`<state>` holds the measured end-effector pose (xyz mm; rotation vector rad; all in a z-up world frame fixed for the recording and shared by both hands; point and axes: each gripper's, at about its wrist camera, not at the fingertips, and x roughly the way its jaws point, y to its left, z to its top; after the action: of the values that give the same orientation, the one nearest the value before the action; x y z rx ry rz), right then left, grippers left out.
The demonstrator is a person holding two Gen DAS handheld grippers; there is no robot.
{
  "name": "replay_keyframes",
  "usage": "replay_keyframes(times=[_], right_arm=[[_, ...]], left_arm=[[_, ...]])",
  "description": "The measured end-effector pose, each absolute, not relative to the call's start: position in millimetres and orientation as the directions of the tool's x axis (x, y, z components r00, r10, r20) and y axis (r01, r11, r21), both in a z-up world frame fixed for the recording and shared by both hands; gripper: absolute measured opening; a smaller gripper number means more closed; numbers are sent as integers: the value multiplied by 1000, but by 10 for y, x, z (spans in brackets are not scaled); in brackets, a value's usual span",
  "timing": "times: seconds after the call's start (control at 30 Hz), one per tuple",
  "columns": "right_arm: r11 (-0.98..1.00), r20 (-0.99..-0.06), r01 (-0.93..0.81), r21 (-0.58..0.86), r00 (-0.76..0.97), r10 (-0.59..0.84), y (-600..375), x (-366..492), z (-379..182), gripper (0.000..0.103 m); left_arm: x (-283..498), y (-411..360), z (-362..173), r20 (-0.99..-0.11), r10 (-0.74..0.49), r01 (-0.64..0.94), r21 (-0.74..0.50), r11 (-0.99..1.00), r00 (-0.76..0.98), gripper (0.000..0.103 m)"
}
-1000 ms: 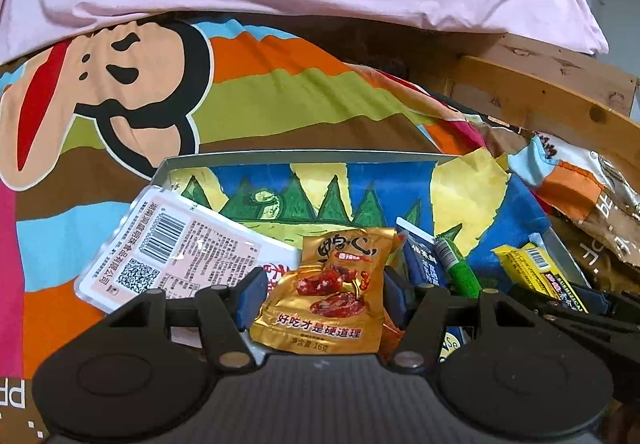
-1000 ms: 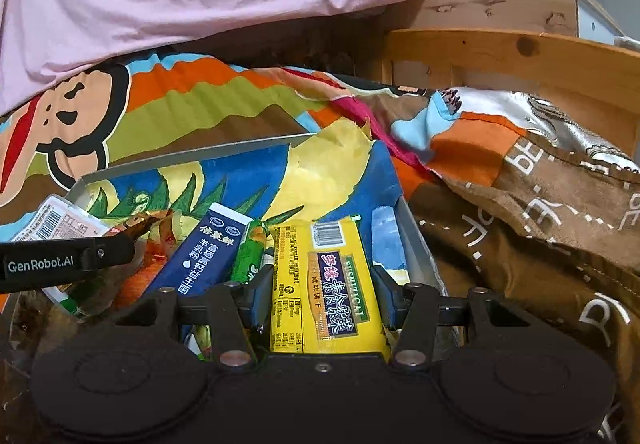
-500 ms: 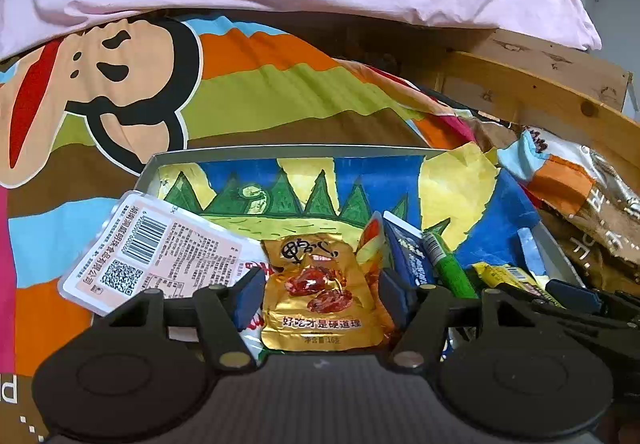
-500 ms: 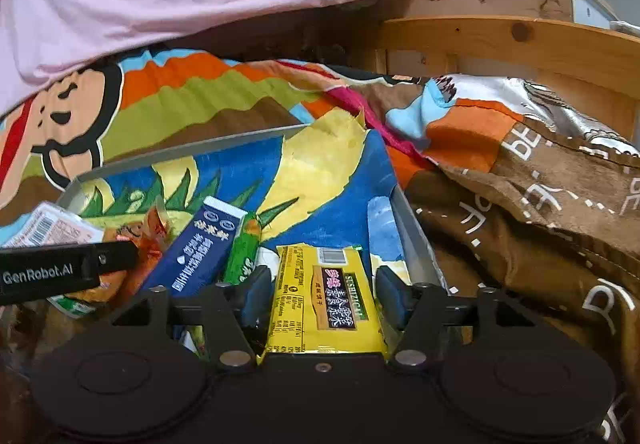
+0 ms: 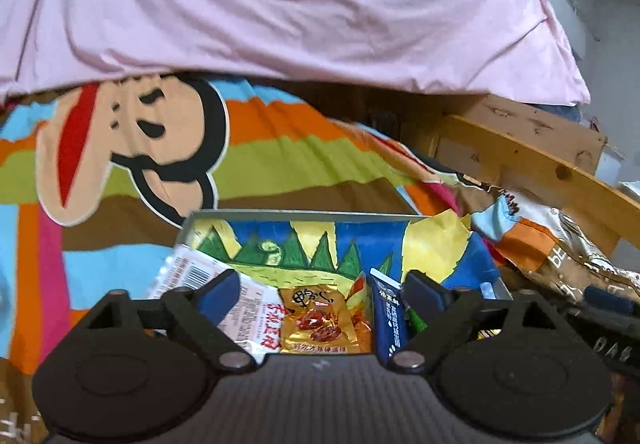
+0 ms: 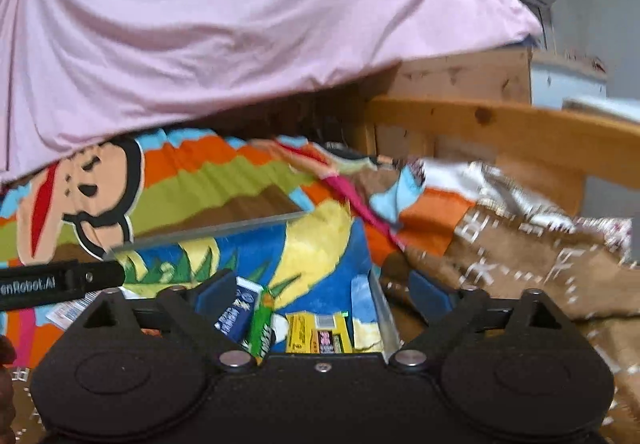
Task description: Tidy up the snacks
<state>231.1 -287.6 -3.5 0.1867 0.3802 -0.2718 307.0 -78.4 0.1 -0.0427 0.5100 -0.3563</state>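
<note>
A shallow metal box (image 5: 280, 214) lined with a painted blue, yellow and green picture sits on the bed. In it lie a white barcode packet (image 5: 192, 273), a gold packet (image 5: 320, 320), a dark blue packet (image 5: 385, 310) and a green stick (image 5: 417, 321). My left gripper (image 5: 320, 284) hovers above the gold packet with its jaws opening and nothing pressed between them. In the right wrist view the box (image 6: 208, 231) holds a yellow packet (image 6: 316, 332), the green stick (image 6: 262, 324) and the blue packet (image 6: 239, 308). My right gripper (image 6: 320, 284) hangs over them, its jaws opening and holding nothing.
A striped blanket with a cartoon monkey (image 5: 132, 148) covers the bed under the box. A pink cloth (image 5: 280, 4) hangs behind it. A wooden bed rail (image 6: 500, 132) runs at the right, with a crumpled brown blanket (image 6: 520, 260) beside the box.
Both grippers have spread their jaws wide and risen away from the box. The gold packet and the yellow packet, earlier between the fingers, now lie in the box below.
</note>
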Motion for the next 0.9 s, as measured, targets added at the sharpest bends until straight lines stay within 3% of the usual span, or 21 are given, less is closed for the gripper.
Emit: replay_keyframes(times=[0.57,0.9], right_arm=[[966,-283,238,106,938,-200,-2726,1399,495,102],[967,-324,218,133,931,-166,-2568,923,500,102]], left_arm=[[2198,-507,410,-416,-280,279,-64,958,865,102],[1618,-311,353,-461,-240,247,-48,968,854,102]])
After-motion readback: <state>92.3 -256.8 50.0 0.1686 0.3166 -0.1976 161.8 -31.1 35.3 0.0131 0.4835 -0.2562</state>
